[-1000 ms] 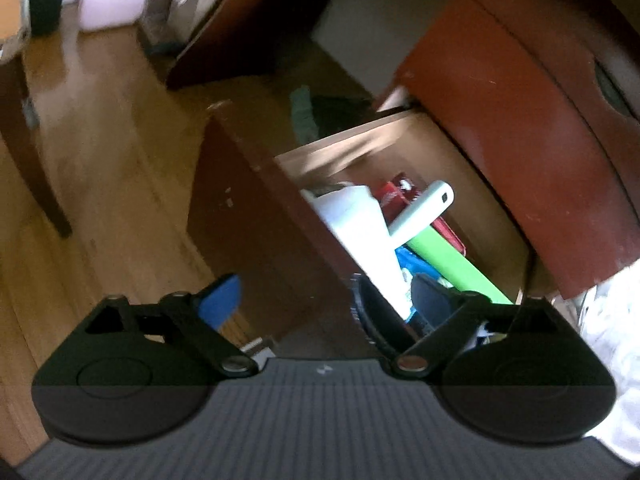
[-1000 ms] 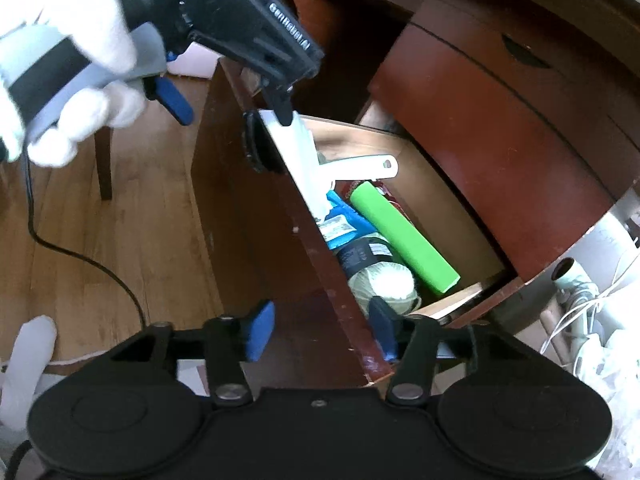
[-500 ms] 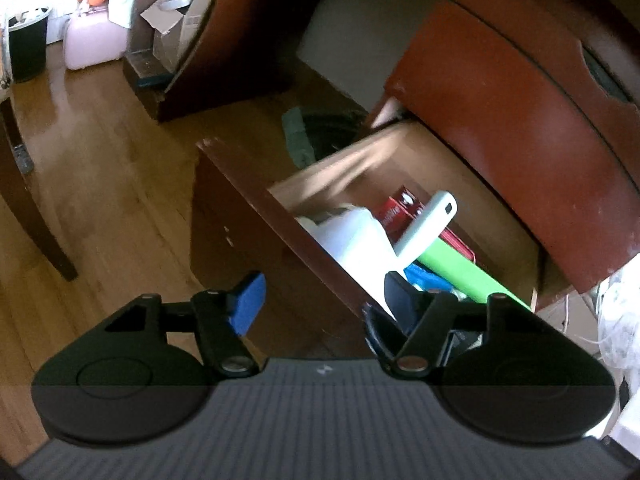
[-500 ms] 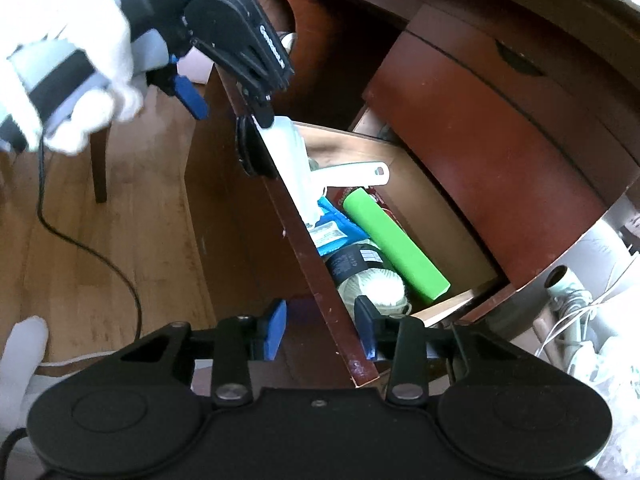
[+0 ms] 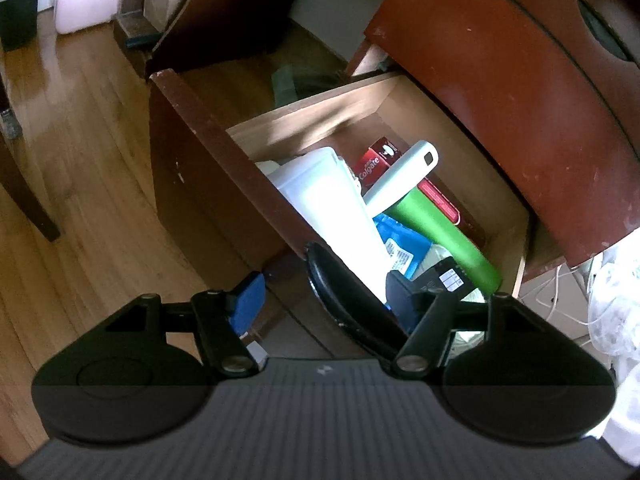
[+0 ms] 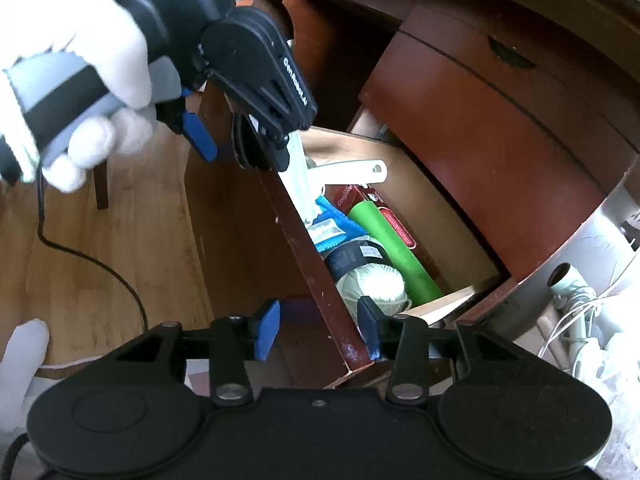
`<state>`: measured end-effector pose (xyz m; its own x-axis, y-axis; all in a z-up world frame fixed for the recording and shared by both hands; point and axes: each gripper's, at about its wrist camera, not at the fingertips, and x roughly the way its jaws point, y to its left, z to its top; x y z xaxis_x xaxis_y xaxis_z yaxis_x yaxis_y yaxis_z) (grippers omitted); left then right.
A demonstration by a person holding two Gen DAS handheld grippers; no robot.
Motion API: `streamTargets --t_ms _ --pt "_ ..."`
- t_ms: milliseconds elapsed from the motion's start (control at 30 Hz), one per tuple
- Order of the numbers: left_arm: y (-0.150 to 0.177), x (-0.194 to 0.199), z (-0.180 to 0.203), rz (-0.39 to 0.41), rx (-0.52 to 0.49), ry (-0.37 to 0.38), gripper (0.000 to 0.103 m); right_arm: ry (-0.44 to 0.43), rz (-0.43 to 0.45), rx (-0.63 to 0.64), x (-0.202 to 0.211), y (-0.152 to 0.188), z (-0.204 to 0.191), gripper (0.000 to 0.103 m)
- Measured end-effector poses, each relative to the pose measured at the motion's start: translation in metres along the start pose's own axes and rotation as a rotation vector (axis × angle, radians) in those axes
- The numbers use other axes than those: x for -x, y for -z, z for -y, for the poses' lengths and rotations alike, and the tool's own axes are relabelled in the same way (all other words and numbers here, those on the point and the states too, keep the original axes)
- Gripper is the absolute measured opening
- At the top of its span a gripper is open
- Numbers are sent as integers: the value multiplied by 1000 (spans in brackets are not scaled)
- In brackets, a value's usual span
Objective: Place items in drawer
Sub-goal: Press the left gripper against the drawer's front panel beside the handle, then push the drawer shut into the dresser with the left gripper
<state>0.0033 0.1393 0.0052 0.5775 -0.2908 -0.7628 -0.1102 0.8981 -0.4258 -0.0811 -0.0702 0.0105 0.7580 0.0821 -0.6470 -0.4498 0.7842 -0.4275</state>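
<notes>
A dark wooden drawer (image 5: 208, 132) stands pulled out of a dresser. It holds a white container (image 5: 324, 204) with a black lid (image 5: 348, 296), a white handle (image 5: 404, 172), a red Colgate box (image 5: 374, 164), a green roll (image 5: 440, 232), a blue packet (image 5: 404, 248) and a ball of pale yarn (image 6: 376, 284). My left gripper (image 5: 324, 300) is open, its fingers astride the drawer front and the container's lid end. It also shows in the right wrist view (image 6: 240, 144). My right gripper (image 6: 320, 326) is open, astride the drawer front (image 6: 320, 280) near its right end.
An upper drawer front (image 5: 500, 92) overhangs the open drawer. Wooden floor (image 5: 80, 168) lies to the left, with a chair leg (image 5: 28, 200), a bin and boxes far back. A black cable (image 6: 100, 264) trails on the floor. White cords (image 6: 580, 320) hang at right.
Both grippers have moved along the drawer front. The right gripper's fingers have closed in somewhat around the front's edge. The drawer's contents have not shifted.
</notes>
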Motion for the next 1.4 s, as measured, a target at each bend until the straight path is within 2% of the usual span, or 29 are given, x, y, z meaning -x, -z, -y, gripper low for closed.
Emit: streamTargets --t_ms 267,400,433,567,667,833,967,1133,1233,1367,1400 --pt "-4 9 -5 15 44 50 64 3 -17 -7 -1 -4 0 48" --pt "-3 6 -6 35 3 -1 66 18 -19 15 0 -4 -3 47" --pt "-4 7 -6 53 -10 -10 62 18 -18 15 0 -4 -3 46" --pt "-10 12 -5 116 -29 -42 59 40 -23 1 -3 -6 -1 50" --pt "-11 10 -6 120 -3 -21 58 69 -34 2 -7 -8 1 50" --pt "-14 3 3 143 -14 -36 58 94 -45 5 -13 -10 5 48" --pt "-8 -3 11 178 -14 -42 69 109 -80 -62 -21 -15 19 50" --pt "0 -13 33 186 -63 -50 75 136 -98 -72 -30 -19 26 51" --pt "-2 -24 47 183 -115 -53 75 157 -113 -78 -35 -21 27 51" --pt "-8 -38 58 180 -223 -39 80 245 -115 -25 -35 -31 19 51" --pt "-10 -40 57 177 -216 -28 80 260 -105 -18 -35 -33 18 51"
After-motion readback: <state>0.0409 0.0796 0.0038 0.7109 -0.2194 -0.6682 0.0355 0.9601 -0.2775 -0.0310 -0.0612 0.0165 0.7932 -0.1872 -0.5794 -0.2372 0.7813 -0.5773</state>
